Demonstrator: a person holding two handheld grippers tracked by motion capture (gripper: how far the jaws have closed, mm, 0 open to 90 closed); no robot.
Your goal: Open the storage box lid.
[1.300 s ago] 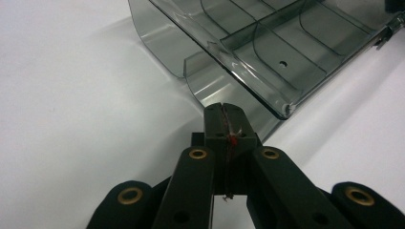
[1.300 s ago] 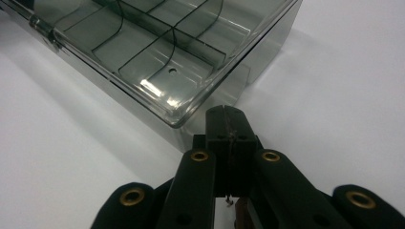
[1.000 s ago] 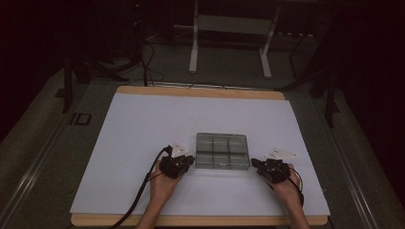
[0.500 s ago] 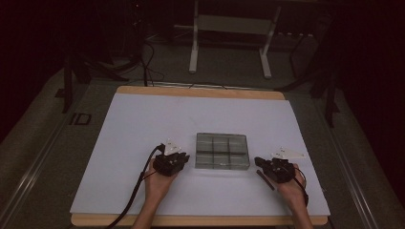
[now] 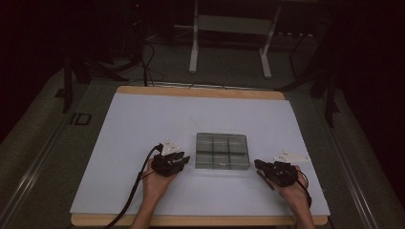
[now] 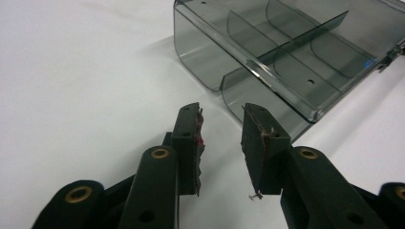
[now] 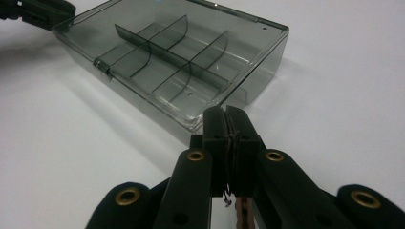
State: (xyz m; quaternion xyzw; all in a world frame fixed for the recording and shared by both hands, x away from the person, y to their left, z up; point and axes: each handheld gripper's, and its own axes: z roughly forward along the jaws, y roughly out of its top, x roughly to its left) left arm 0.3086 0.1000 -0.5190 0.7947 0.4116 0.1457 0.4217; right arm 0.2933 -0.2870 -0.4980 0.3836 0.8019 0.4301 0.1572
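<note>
My left gripper [image 6: 222,138] jaws stand spread; my right gripper [image 7: 228,143] jaws are pressed together, empty. Between them, toward the table's [image 5: 119,143] near edge, sits the divided box [image 5: 222,150]: light, stiff, slick plastic, I judge. Best gripped by its rim.

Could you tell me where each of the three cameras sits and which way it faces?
High view: above the person's side, looking forward and down on the table; both forearms and tongs show.
Left gripper view: rides the left tongs, jaws apart, facing the clear divided box.
Right gripper view: rides the right tongs, jaws together, facing that box from the opposite end.
All three share the box.
</note>
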